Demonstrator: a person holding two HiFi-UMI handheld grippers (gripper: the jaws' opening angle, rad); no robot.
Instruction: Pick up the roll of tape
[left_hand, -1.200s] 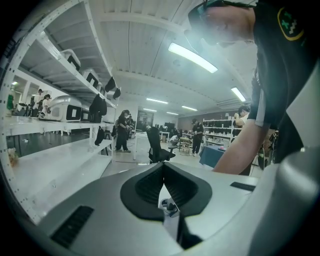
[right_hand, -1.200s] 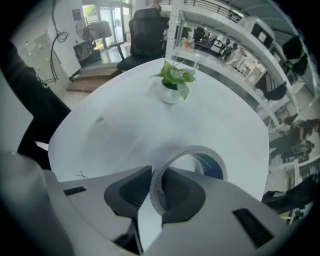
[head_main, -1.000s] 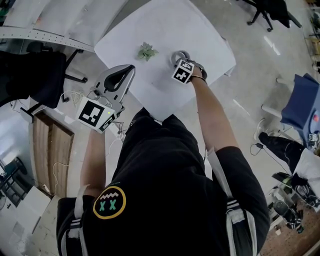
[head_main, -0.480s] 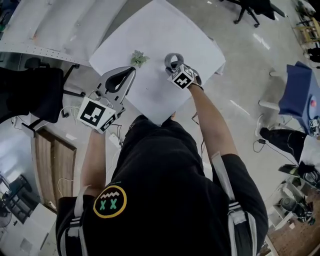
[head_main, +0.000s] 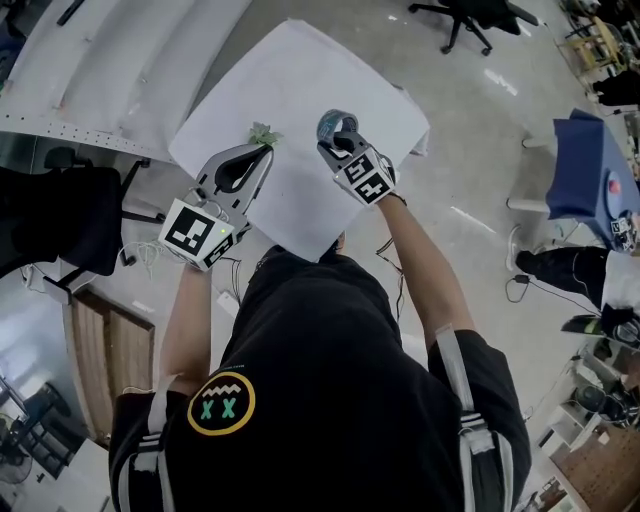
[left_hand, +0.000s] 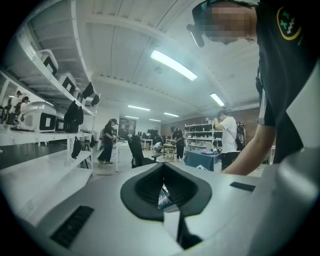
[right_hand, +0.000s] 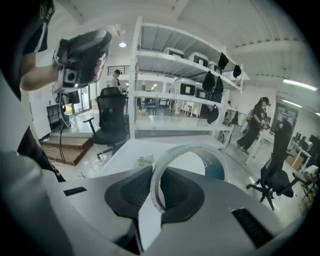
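The roll of tape (head_main: 333, 122), a pale ring with a blue inner face, hangs above the white table (head_main: 300, 70), and my right gripper (head_main: 342, 140) is shut on its rim. In the right gripper view the tape (right_hand: 190, 148) stands upright, pinched between the dark pads of the right gripper (right_hand: 157, 172), with the table seen below it. My left gripper (head_main: 262, 150) hovers over the table's left side with its jaw tips together and nothing held. In the left gripper view the left gripper (left_hand: 163, 167) points level across the room.
A small green sprig (head_main: 262, 133) lies on the table just beyond the left gripper's tips. A long white bench (head_main: 100, 60) runs along the left, with a black chair (head_main: 60, 200) below it. Another office chair (head_main: 465, 15) stands beyond the table. Shelving (right_hand: 185, 90) and people fill the background.
My right gripper has risen from the table with the tape roll in its jaws and has tilted. The left gripper has drifted a little forward and up, towards the sprig.
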